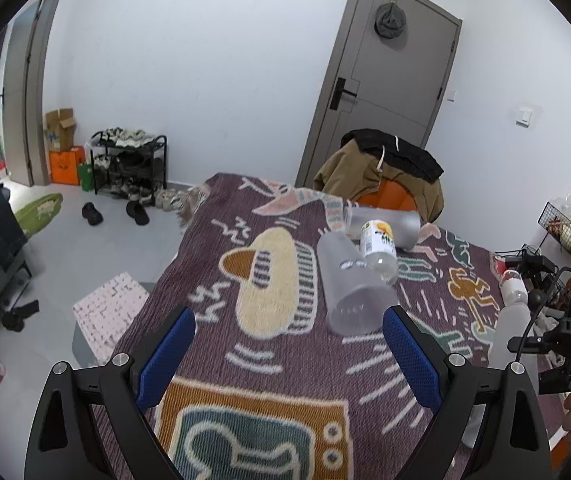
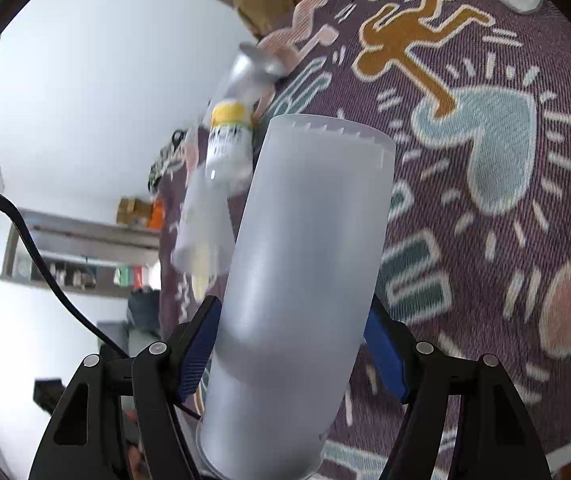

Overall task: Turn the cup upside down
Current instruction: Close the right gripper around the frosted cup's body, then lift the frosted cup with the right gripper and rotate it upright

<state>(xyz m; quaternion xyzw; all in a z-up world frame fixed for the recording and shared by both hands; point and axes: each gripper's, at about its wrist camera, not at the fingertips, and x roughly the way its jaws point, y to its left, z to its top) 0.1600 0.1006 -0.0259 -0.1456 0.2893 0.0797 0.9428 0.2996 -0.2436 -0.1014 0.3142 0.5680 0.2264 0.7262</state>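
Right gripper [image 2: 289,344] clamps frosted cup [image 2: 305,264] mid-body; left gripper [image 1: 289,356] open, empty. Rotate wrist fully, lower rim flat onto tabletop [image 2: 485,240].

The frosted cup [image 2: 301,280] hides the right tongs' [image 2: 291,350] pads, its base cut off below
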